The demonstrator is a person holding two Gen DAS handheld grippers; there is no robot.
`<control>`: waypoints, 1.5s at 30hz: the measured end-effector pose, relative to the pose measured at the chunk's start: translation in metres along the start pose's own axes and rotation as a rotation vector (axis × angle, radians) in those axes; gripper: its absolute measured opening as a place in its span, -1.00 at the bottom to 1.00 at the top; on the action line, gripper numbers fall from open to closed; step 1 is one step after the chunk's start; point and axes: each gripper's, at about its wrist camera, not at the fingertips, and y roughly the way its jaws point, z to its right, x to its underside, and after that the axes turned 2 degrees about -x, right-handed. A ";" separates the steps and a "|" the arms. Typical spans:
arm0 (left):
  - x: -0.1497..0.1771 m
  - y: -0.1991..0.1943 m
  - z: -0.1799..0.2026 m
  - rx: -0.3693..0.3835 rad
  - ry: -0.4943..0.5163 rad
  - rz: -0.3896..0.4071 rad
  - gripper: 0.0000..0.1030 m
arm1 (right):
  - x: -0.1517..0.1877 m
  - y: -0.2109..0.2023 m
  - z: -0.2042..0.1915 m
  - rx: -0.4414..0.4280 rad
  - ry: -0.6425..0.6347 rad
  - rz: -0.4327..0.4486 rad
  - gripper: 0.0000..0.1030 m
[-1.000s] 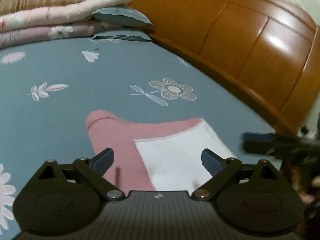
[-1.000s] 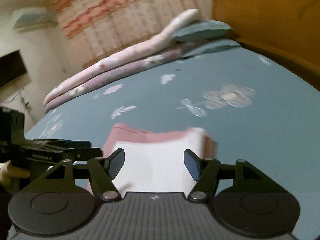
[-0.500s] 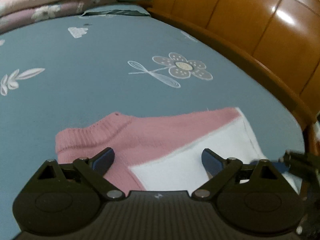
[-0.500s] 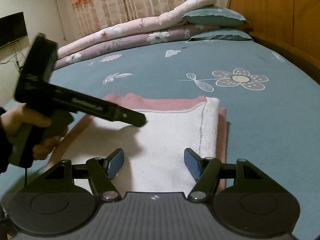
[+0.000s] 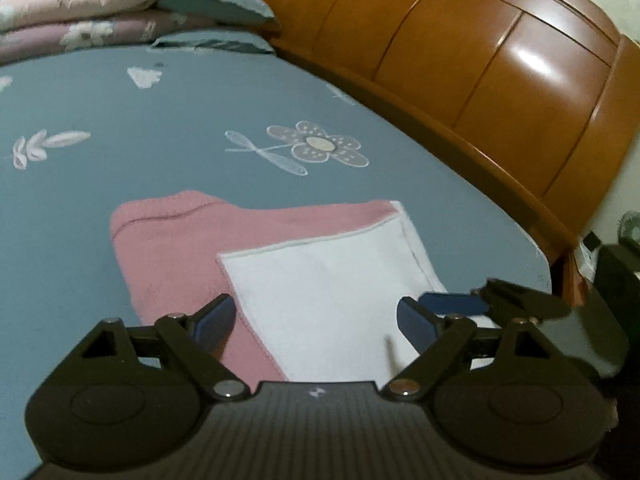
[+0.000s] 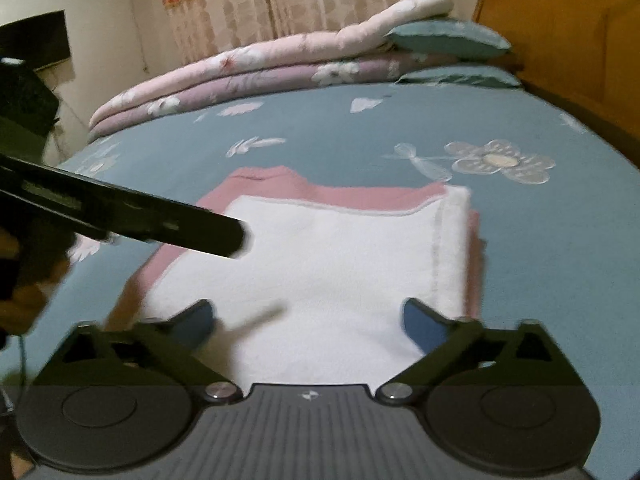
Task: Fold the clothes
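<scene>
1. Your left gripper [image 5: 316, 316]: matte black housing with a ribbed top plate, a small white mark at its front edge, and two round side discs.
2. Its linkage arms are black, pinned with silver screws near the plate; the finger pads [image 5: 214, 318] are dark blue.
3. Your right gripper [image 6: 308, 320]: same black ribbed body, white centre mark, round discs, silver pivot screws, blue pads [image 6: 424, 326].
4. Seen from the right wrist view, your left gripper is a long black bar with small pale lettering, too blurred to read.
5. Your left hand [image 6: 24, 280] shows a dark cuff; a thin dark cable hangs below it.
</scene>
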 end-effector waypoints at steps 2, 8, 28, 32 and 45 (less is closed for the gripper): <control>-0.006 0.008 -0.001 0.004 -0.010 -0.016 0.70 | 0.001 0.001 -0.004 0.017 -0.014 -0.007 1.00; -0.007 0.017 0.017 -0.064 0.075 -0.051 0.69 | 0.003 -0.004 -0.010 0.030 -0.030 0.003 1.00; 0.044 -0.079 0.044 -0.027 -0.047 0.077 0.69 | 0.052 -0.042 -0.044 0.105 0.019 -0.025 1.00; 0.043 -0.058 0.041 -0.062 -0.052 0.010 0.71 | 0.047 -0.055 -0.050 0.132 0.028 -0.005 1.00; 0.046 -0.049 0.013 0.018 -0.193 0.003 0.78 | 0.035 -0.054 -0.060 0.062 -0.021 0.069 1.00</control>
